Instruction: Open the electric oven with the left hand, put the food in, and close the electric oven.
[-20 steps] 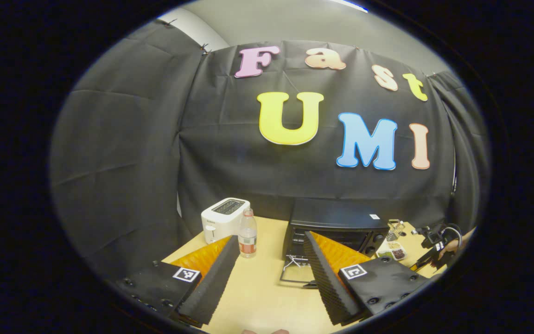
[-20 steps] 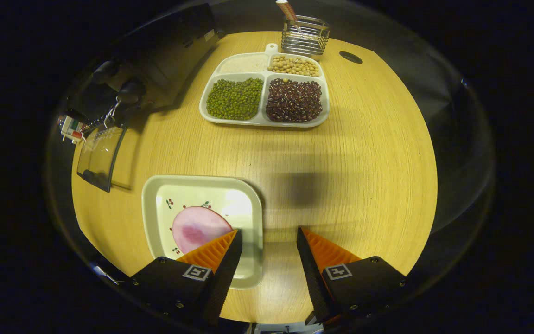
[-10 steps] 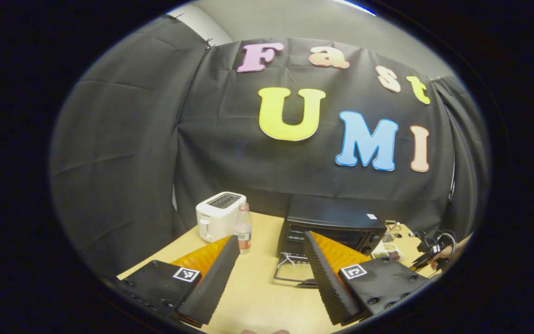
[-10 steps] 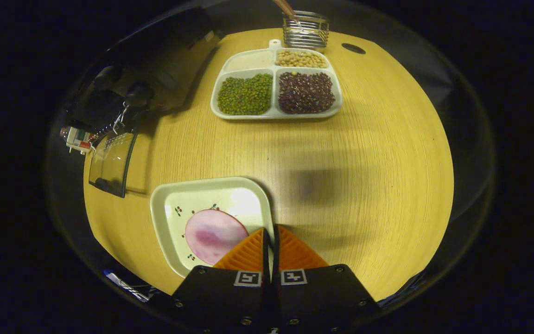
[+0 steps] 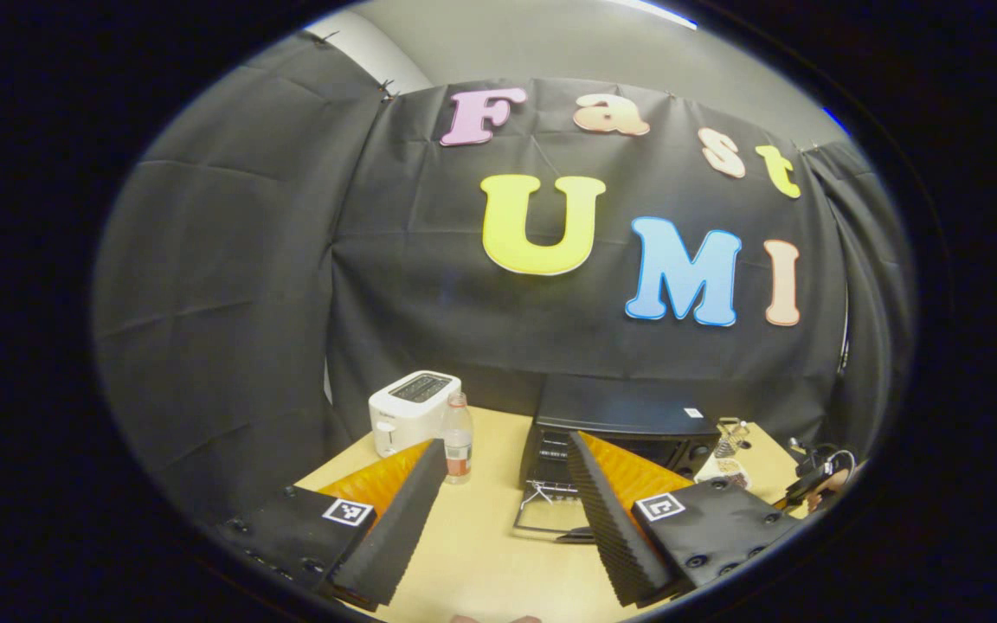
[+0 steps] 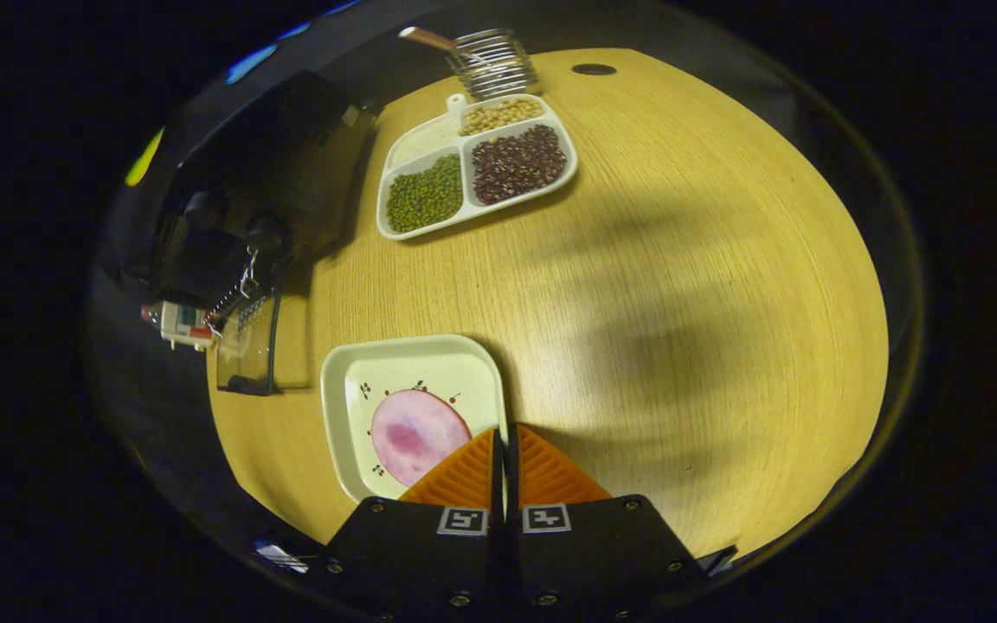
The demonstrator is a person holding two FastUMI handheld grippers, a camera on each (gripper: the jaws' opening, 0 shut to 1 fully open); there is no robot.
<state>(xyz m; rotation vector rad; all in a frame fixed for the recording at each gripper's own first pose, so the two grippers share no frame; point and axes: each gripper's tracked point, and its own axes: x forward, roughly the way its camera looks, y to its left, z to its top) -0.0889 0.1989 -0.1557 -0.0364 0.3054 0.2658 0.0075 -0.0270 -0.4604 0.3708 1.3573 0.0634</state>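
plate (image 6: 412, 381) rim sits pinched between my closed right gripper (image 6: 504, 450); tilting could slide the ham slice (image 6: 416, 435) off. left gripper (image 5: 505, 472) gapes empty before the open oven (image 5: 620, 424).

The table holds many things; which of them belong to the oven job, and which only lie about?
For the job:
- electric oven, door already down
- plate, its rim pinched by the right claw
- ham slice on that plate
- left claw, open

Lying about:
- toaster
- bottle
- divided tray of beans
- wire holder
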